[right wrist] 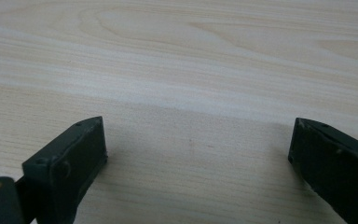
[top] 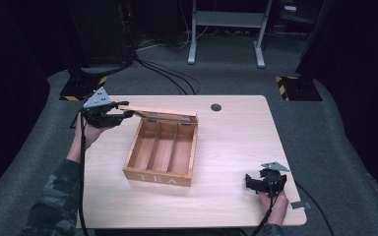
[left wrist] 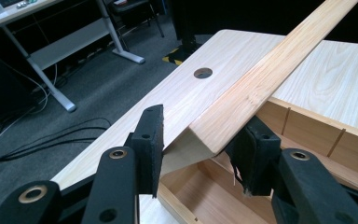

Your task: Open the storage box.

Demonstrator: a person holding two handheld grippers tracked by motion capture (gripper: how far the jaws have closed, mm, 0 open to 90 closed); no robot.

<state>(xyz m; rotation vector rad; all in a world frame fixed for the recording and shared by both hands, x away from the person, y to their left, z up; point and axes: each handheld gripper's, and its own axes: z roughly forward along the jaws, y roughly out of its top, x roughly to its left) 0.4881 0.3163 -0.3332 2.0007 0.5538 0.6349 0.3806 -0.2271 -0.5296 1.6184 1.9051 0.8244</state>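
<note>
Step in hand: you are raising the lid point(left wrist: 261, 84) of the tea box point(top: 158, 173), which is sitting mid-table point(top: 236, 147).
Left tool point(left wrist: 198, 144): you are gripping the lid's corner between both pads.
Right tool point(top: 265, 183): you are resting it wide open, holding nothing, near the table's front right corner.
Technique: judged best, you are swinging the lid about its hinge, avoiding twisting.
Count: one box, one lid, three compartments, two tools.

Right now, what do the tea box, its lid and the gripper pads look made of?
Tea box: light wood, smooth, probably unvarnished; grain shows, "TEA" on the front. Lid: the same pale wood, matte, with straight grain. Left gripper pads: black, dull, likely foam or rubber; edges look soft and frayed. Table: wood-look top, possibly laminate.
</note>
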